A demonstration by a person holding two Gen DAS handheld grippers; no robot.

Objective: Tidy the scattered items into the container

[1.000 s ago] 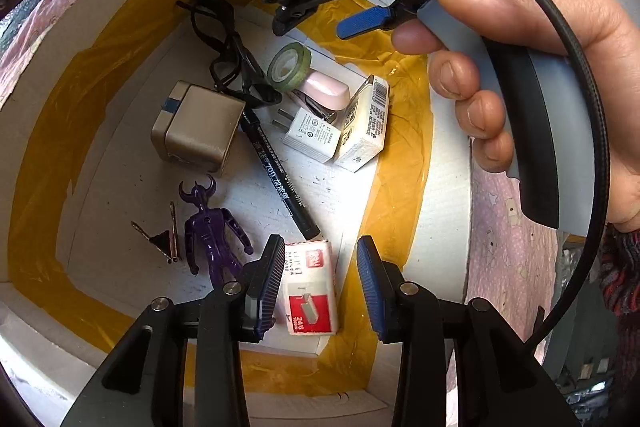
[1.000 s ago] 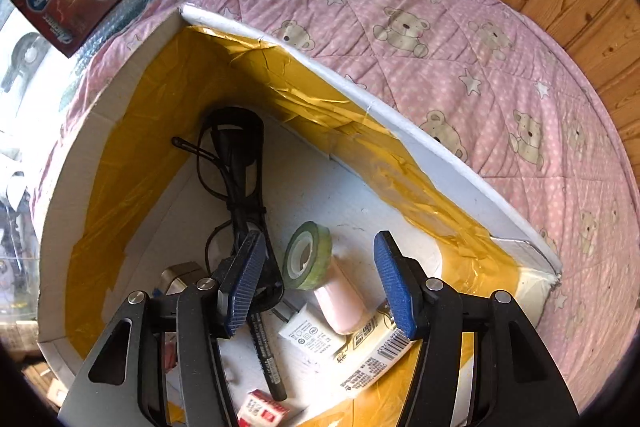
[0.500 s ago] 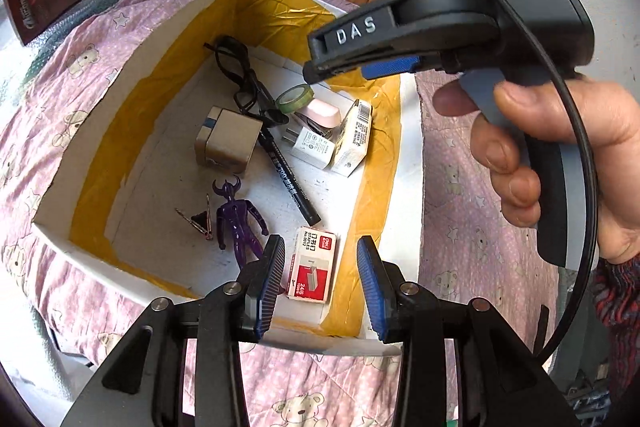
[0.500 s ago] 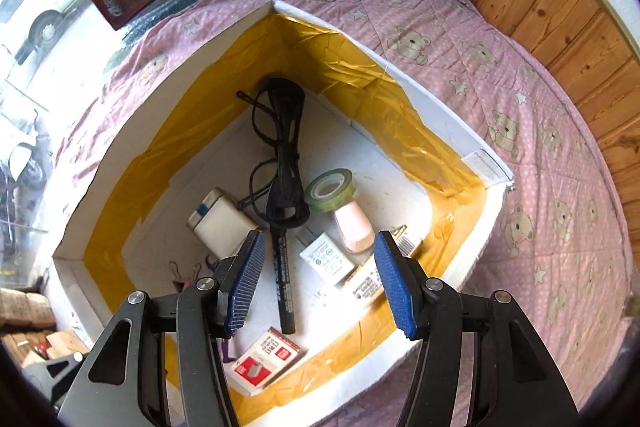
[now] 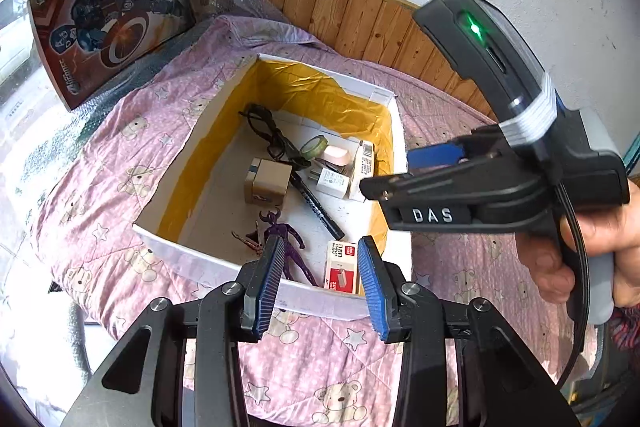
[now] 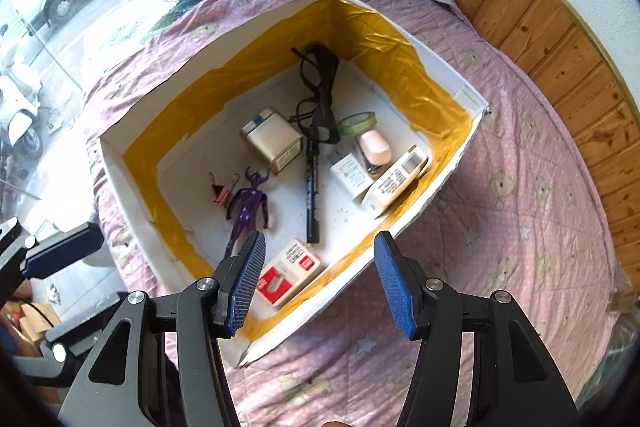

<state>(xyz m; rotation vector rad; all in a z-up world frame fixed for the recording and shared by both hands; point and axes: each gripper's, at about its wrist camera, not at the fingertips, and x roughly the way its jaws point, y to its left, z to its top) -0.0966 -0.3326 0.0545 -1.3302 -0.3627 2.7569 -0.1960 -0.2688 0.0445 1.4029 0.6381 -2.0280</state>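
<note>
A white box (image 5: 208,261) lined with yellow tape sits on the bed, and its wall (image 6: 404,223) also shows in the right wrist view. Inside lie a purple figure (image 5: 286,237) (image 6: 248,203), a red staple box (image 5: 341,269) (image 6: 290,271), a black marker (image 5: 316,205), a tan cube (image 6: 272,139), a black cable (image 6: 320,87), a green tape roll (image 6: 356,123) and a white carton (image 6: 396,183). My left gripper (image 5: 320,251) hovers open and empty before the near wall. My right gripper (image 6: 320,247) is open and empty above the box's near corner.
A pink bear-print quilt (image 5: 100,187) covers the bed around the box. A toy carton (image 5: 108,15) leans at the back left, with wood panelling (image 5: 360,23) behind. A hand (image 5: 600,259) holds the right gripper's handle at the right of the left wrist view.
Both grippers have pulled up and back from inside the box, so the whole box now shows. Both stay open and empty. The items have not moved.
</note>
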